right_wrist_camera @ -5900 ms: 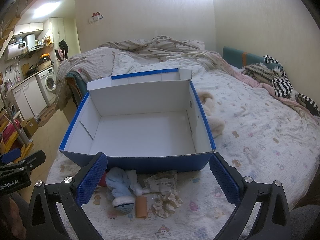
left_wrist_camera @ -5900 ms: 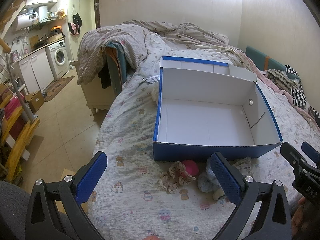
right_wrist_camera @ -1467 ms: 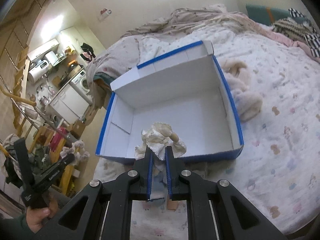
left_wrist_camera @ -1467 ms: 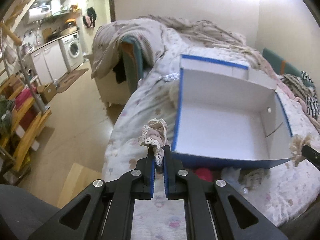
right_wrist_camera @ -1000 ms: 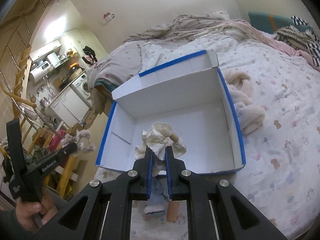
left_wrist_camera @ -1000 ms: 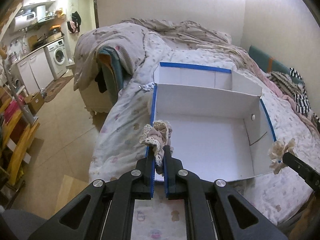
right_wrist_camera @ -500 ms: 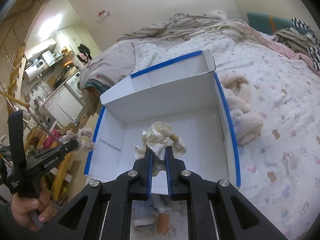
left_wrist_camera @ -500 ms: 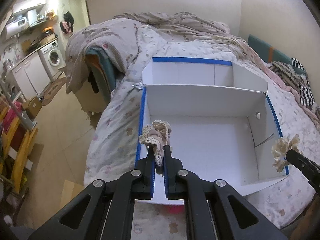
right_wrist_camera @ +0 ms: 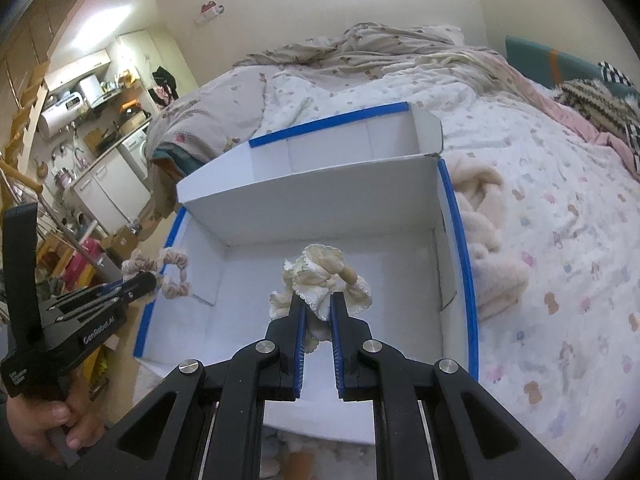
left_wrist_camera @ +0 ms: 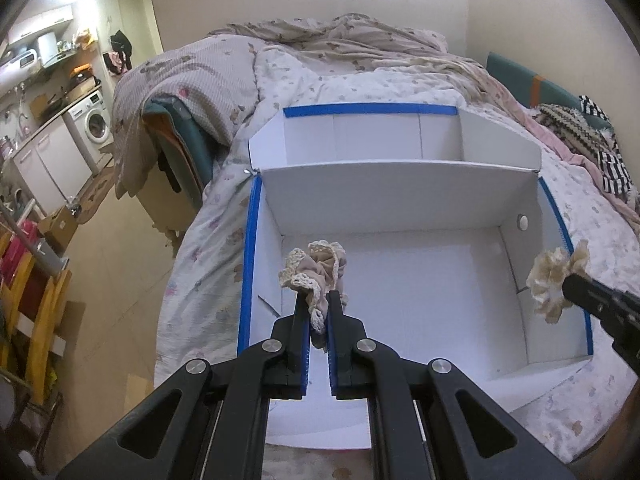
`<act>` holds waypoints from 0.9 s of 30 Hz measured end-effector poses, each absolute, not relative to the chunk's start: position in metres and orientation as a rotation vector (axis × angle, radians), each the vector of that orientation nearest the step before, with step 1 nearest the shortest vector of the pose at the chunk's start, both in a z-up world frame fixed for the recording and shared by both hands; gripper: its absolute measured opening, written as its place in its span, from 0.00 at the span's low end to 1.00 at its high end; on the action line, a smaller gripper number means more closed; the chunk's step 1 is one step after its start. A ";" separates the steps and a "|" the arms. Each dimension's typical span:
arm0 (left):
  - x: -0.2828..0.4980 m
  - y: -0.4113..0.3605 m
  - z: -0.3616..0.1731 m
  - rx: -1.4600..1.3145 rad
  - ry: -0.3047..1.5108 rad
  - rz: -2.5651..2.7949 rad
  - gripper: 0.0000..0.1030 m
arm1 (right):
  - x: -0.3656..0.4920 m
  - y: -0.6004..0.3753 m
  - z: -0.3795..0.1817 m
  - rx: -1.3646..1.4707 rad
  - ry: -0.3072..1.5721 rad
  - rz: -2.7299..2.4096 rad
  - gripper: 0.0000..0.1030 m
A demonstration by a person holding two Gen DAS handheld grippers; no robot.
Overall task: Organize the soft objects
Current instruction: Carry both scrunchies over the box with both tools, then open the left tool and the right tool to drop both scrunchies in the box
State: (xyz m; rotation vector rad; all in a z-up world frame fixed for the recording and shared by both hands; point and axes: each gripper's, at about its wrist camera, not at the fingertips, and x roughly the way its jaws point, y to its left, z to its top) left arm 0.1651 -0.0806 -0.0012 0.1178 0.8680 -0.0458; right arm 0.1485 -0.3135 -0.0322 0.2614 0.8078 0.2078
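Bed (left_wrist_camera: 400, 84): patterned sheet, lying ahead of the hand-held gripper. Rumpled quilt (left_wrist_camera: 352, 40): heaped at the far end. Fluffy cream blanket (right_wrist_camera: 488, 232): on the sheet, ahead and right. Striped knit throw (left_wrist_camera: 580, 136): far right. Washing machine (left_wrist_camera: 94, 124): far left, under a worktop (left_wrist_camera: 44, 126). Yellow rack (left_wrist_camera: 36, 316): near left, on the floor.

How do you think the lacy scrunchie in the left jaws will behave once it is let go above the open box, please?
The lacy scrunchie bunches and droops around the left gripper, so it is probably floppy and light. Released over the white box, it would likely drop limply and stay put rather than roll. Its crochet trim might snag on the jaws.
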 end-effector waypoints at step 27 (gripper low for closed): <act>0.202 -0.094 -0.082 0.106 1.089 -0.118 0.07 | 0.189 -0.284 -0.112 0.157 1.127 0.177 0.13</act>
